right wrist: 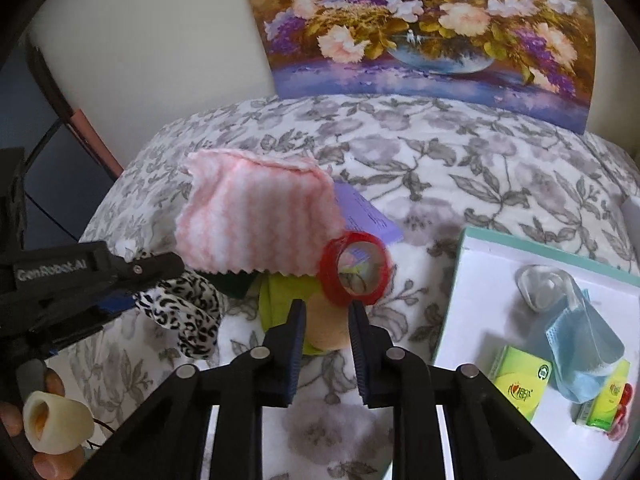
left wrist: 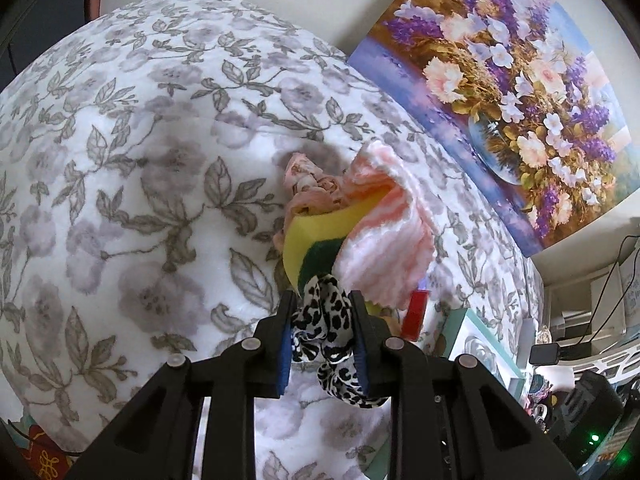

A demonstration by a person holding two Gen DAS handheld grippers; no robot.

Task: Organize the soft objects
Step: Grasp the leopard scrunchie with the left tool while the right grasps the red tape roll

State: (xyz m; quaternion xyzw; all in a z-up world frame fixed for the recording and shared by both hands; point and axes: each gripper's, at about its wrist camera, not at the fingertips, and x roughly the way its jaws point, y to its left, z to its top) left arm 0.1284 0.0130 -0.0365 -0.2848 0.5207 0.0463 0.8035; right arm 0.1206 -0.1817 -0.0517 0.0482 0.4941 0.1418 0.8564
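My left gripper (left wrist: 322, 300) is shut on a black-and-white leopard-print scrunchie (left wrist: 328, 328), which bunches between its blue pads. The right wrist view shows the same gripper (right wrist: 160, 280) at the left with the scrunchie (right wrist: 188, 312) hanging from it. Just beyond lie a yellow-and-green sponge (left wrist: 308, 244), a pink-and-white striped cloth (left wrist: 384, 232) and a crumpled pink floral fabric (left wrist: 308, 184). My right gripper (right wrist: 326, 304) is closed on a peach soft pad (right wrist: 326, 328) that fills the gap between its fingers. A red ring-shaped roll (right wrist: 354, 268) stands right at its right fingertip. The striped cloth (right wrist: 256, 224) sits behind.
Everything rests on a white blanket with grey flowers (right wrist: 440, 168). A teal-rimmed white tray (right wrist: 472, 272) at the right holds a blue face mask (right wrist: 580, 340), green packets (right wrist: 520, 384) and a clear plastic piece. A purple paper (right wrist: 364, 216) lies behind the ring. A flower painting (right wrist: 420, 20) leans on the wall.
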